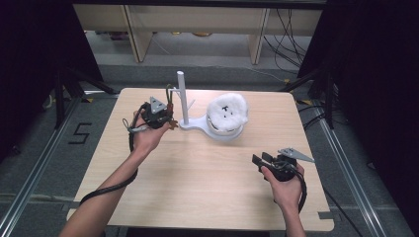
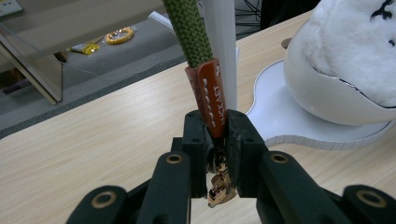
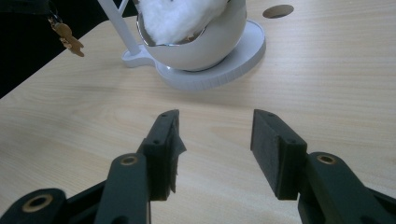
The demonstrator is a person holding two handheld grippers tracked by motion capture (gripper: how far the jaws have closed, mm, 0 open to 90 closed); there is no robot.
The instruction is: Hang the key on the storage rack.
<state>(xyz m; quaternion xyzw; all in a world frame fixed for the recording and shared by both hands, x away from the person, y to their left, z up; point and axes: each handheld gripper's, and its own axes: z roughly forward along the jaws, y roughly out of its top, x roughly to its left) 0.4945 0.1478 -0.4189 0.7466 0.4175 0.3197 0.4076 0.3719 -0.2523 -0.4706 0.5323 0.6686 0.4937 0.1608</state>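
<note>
Two grippers, high view: left gripper beside white stand, right gripper well apart. Left gripper view: jaws clamp keychain strap against the stand's post; lettering legible. Right gripper view: jaws spread, empty, facing stand.

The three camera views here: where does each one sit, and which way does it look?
High view: above the person's side, looking forward and down on the table; both forearms and the left gripper and right gripper show.
Left gripper view: rides that gripper, looking along its jaws shut on a keychain strap, beside the white stand.
Right gripper view: looks along its open jaws across bare table toward the stand.
Shared: the stand's bowl with the fluffy white toy shows in all three views.
</note>
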